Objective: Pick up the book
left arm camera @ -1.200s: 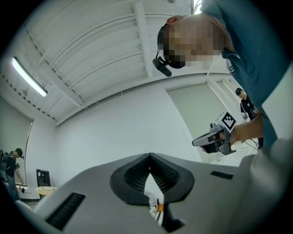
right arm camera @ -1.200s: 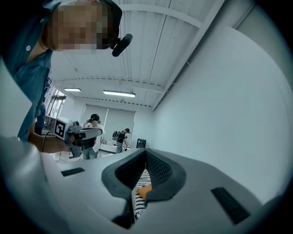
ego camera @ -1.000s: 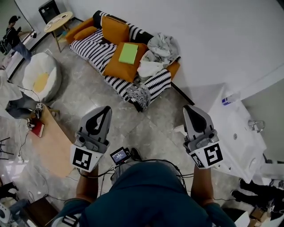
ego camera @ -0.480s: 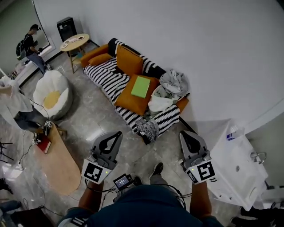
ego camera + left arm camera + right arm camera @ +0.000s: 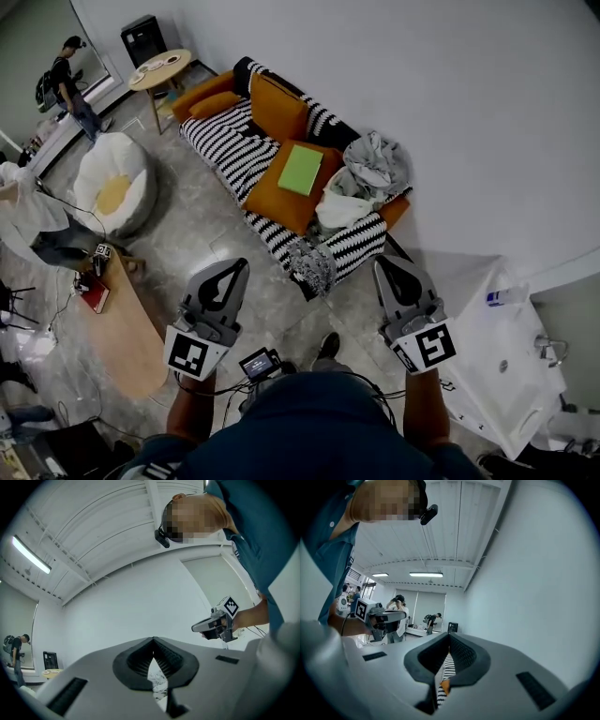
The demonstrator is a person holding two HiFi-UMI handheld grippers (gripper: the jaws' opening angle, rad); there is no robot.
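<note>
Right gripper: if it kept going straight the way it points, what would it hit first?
Probably the striped sofa: its black-and-white cover and an orange patch sit dead ahead of the right gripper. Nothing nearer shows, though depth is hard to judge.

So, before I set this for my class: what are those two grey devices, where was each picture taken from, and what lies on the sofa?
No robot here: a person holds a grey two-jaw gripper in each hand. The head view comes from a camera on the person's head, looking down; the left gripper and right gripper point towards a black-and-white striped sofa. The other two pictures come from cameras riding on each gripper, looking along its jaws. Both grippers are shut and hold nothing. On the sofa's orange cushion lies the flat green book, with crumpled pale clothes beside it. The book is not yet touched.
</note>
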